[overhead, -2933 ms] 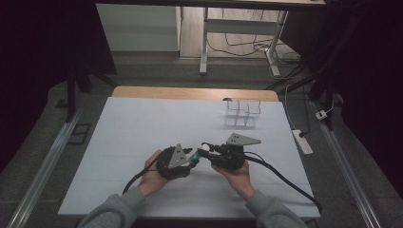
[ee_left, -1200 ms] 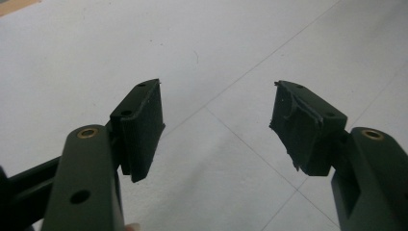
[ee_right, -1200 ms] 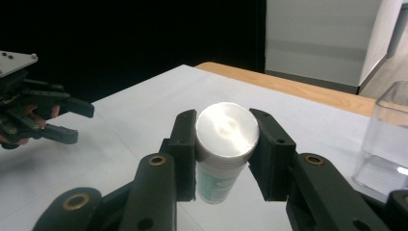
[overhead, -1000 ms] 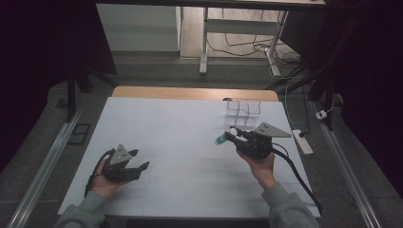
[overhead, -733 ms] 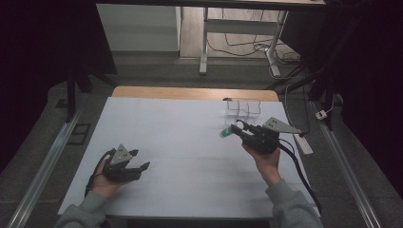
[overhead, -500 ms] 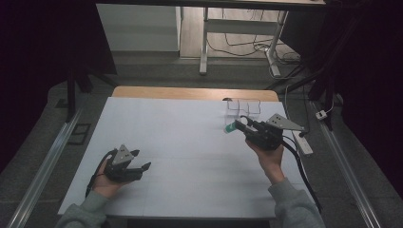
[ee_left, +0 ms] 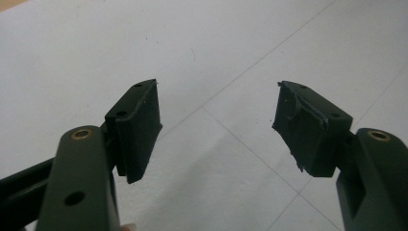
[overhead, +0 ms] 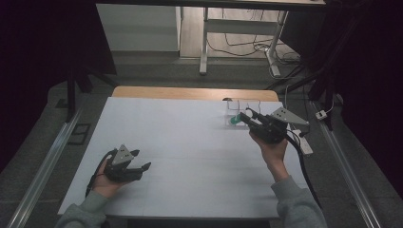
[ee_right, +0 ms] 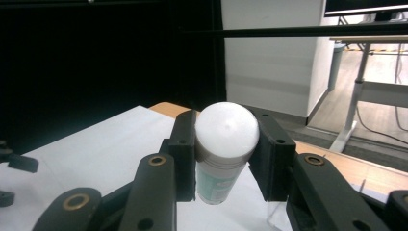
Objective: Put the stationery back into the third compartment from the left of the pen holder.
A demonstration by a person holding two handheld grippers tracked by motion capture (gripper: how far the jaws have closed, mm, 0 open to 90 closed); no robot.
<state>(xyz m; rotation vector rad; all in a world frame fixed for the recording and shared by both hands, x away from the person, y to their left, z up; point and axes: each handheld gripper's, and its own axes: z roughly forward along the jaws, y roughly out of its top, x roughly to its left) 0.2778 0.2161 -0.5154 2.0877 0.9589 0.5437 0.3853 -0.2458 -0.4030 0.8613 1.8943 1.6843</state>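
Note:
My right gripper (ee_right: pixel 223 154) is shut on a small tube (ee_right: pixel 223 149) with a white domed cap and a teal-printed body. In the high view the right gripper (overhead: pixel 248 118) holds the tube (overhead: pixel 234 121) over a clear plastic rack (overhead: pixel 240 105) at the table's far right. My left gripper (overhead: pixel 140 161) rests in a hand near the front left of the white table (overhead: pixel 180 142). Its jaws stand wide apart in the left gripper view, and the left gripper (ee_left: pixel 216 127) has nothing between them.
A white power strip (overhead: pixel 304 142) lies at the table's right edge, by the right gripper's cable. Metal rails run along both sides of the table. Desk legs and cables stand on the floor beyond the far edge.
The two grippers were together at the table's middle. The right one has since carried the tube away to the far right, up to the clear rack. The left one withdrew to the front left.

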